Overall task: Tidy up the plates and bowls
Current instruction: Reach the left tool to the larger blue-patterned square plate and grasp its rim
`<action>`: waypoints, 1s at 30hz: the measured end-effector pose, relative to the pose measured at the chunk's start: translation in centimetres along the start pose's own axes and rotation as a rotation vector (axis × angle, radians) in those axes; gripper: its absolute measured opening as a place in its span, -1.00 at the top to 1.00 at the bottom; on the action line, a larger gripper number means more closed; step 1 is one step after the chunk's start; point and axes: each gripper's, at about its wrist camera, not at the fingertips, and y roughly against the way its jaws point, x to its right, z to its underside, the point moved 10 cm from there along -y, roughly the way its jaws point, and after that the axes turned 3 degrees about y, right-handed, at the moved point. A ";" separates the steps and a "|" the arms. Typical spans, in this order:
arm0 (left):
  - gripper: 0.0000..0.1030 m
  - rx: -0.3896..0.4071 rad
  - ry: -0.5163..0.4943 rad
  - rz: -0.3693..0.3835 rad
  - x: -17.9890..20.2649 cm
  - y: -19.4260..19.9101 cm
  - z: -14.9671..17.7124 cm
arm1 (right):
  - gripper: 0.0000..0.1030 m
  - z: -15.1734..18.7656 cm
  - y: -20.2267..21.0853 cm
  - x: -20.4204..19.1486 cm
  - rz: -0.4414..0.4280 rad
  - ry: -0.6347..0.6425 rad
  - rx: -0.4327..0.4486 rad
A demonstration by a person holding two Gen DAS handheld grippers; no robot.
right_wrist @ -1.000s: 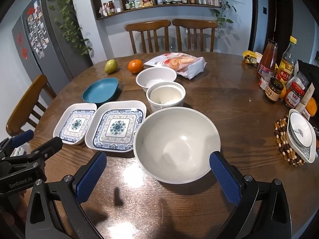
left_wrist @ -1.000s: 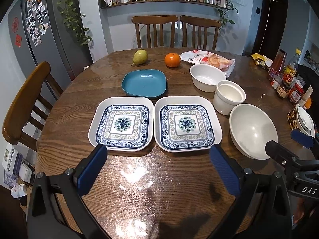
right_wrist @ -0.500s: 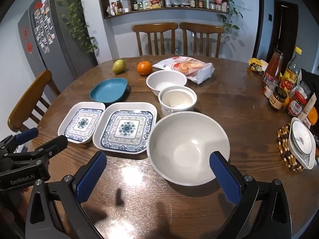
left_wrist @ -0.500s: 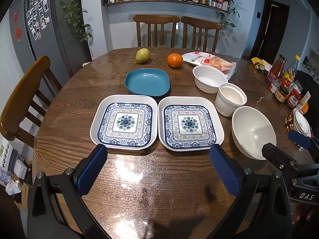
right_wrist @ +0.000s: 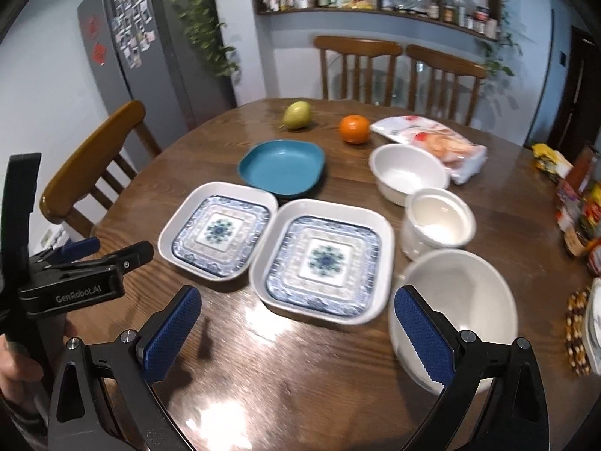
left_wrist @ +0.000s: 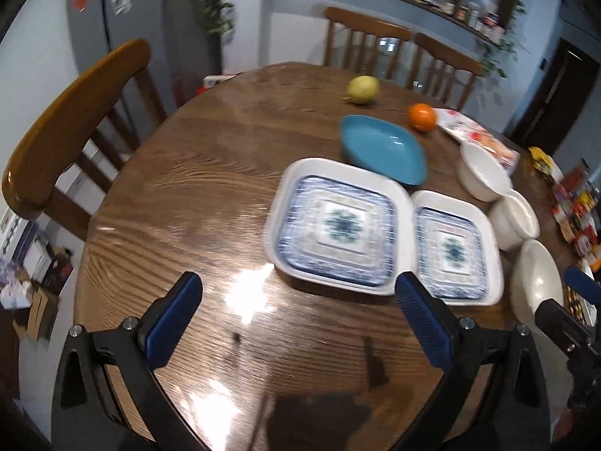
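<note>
- Left tool (left_wrist: pixel 296 308) is spread wide, holding nothing, over the near edge of the table (left_wrist: pixel 195 188).
- Right tool (right_wrist: pixel 296 317) is likewise wide apart and empty; its right finger overlaps the large white bowl (right_wrist: pixel 462 300) in view, contact unclear.
- Two patterned square plates (right_wrist: pixel 319 259) lie side by side mid-table, a teal dish (right_wrist: pixel 281 165) just behind.
- The left tool's body reads "GenRobot.AI".

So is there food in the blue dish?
No, the blue dish is empty in the right wrist view; the pear and orange sit behind it.
</note>
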 end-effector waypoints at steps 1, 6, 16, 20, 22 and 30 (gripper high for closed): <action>-0.98 -0.001 0.009 -0.001 -0.7 -0.4 -0.3 | -1.00 -0.3 -0.7 -0.4 -0.008 0.001 -0.014; -0.96 -0.014 0.010 0.008 -1.4 -2.4 -1.0 | -1.00 -2.4 -4.2 -2.3 -0.067 0.014 -0.056; -0.56 -0.067 0.011 0.016 -2.3 -7.2 -2.2 | -0.26 -5.1 -13.5 -3.7 -0.135 0.044 -0.207; -0.44 -0.087 0.004 0.011 -2.7 -8.4 -2.8 | -0.08 -5.6 -15.9 -2.8 -0.117 0.025 -0.235; -0.36 -0.092 -0.002 0.015 -2.7 -8.7 -2.9 | -0.08 -5.9 -16.6 -2.6 -0.110 0.036 -0.239; 0.06 -0.122 -0.011 0.044 -2.8 -9.2 -2.4 | 0.11 -7.1 -17.0 -3.1 -0.092 0.154 -0.232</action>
